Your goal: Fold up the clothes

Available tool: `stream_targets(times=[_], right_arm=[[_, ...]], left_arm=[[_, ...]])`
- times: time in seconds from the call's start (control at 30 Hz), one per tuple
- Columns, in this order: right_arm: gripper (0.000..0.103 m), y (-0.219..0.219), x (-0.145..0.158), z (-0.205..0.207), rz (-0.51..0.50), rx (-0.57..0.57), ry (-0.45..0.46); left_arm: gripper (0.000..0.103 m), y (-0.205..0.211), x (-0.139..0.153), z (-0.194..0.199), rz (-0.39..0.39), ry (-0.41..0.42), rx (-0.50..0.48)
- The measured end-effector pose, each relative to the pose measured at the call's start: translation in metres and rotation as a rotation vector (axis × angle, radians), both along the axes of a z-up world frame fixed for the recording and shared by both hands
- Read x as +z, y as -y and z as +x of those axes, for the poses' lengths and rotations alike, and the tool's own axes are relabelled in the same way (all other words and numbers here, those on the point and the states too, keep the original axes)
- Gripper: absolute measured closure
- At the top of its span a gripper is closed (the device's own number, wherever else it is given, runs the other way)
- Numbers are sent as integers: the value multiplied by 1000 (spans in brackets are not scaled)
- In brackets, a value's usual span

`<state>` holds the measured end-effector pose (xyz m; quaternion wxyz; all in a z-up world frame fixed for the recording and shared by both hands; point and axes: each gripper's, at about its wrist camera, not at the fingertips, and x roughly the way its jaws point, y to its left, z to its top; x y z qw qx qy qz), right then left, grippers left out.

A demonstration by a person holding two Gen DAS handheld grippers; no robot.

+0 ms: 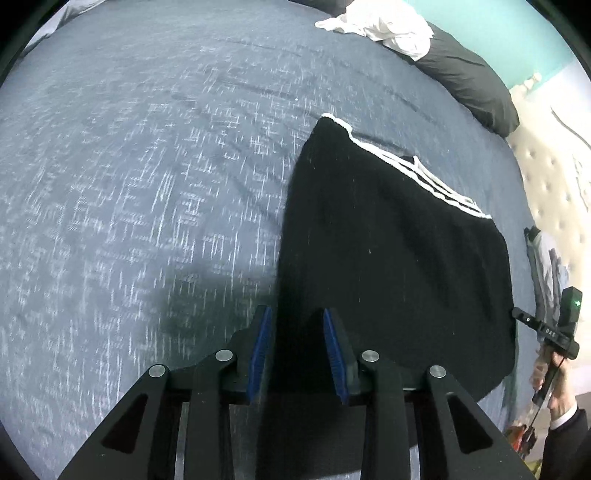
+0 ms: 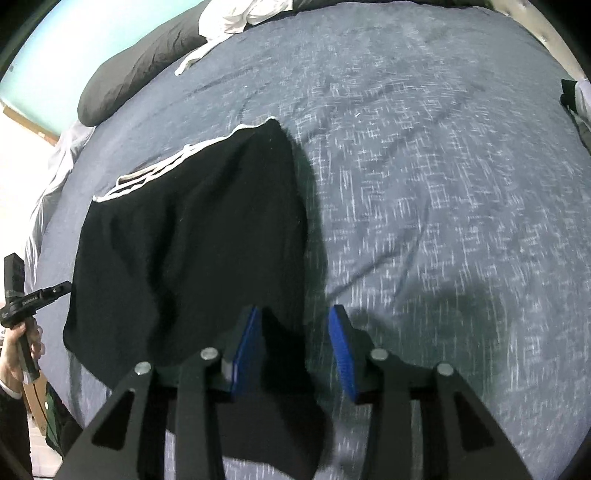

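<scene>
Black shorts (image 1: 388, 240) with white side stripes (image 1: 436, 181) lie folded flat on the blue-grey bedspread (image 1: 147, 166). My left gripper (image 1: 297, 312) hovers open over the shorts' near left edge, with black cloth below the gap and the blue pads (image 1: 260, 350) not pressing it. In the right wrist view the same shorts (image 2: 192, 229) lie to the left. My right gripper (image 2: 295, 310) is open above their near right corner; the cloth passes under its left pad (image 2: 245, 347), and the right pad (image 2: 343, 354) is over the bedspread (image 2: 443, 184).
A white garment (image 1: 380, 26) lies on a dark pillow (image 1: 465, 74) at the bed's far end. A pale tufted headboard (image 1: 546, 177) borders one side. More clothes (image 2: 576, 99) sit at the far right edge. A person's hand (image 1: 554, 387) grips the other handle.
</scene>
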<state>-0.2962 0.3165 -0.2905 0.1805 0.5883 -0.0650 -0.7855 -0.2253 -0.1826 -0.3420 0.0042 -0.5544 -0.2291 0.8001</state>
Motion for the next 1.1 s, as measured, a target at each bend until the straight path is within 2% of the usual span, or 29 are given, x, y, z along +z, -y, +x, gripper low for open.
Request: stream_targets(times=[0.1, 0.17, 0.33, 0.53, 0.67, 0.9, 1.0, 1.1], right_arm=[[65, -2, -2, -3, -21, 2, -13], [81, 0, -4, -4, -34, 16, -23], [93, 3, -7, -5, -39, 31, -36], [96, -3, 6, -3, -42, 1, -106], [97, -7, 10, -5, -14, -12, -125], [97, -5, -14, -9, 3, -24, -57], [96, -6, -13, -12, 4, -7, -38], [93, -8, -7, -13, -45, -15, -19]], left_arm=[[72, 1, -6, -3, 9, 1, -1], [85, 0, -8, -6, 7, -4, -8], [94, -5, -8, -8, -17, -11, -22], [97, 2, 0, -2, -43, -27, -7], [97, 5, -7, -2, -46, -14, 12], [97, 3, -17, -6, -49, 9, 8], [94, 3, -13, -6, -55, 14, -4], [92, 3, -6, -6, -57, 10, -2]])
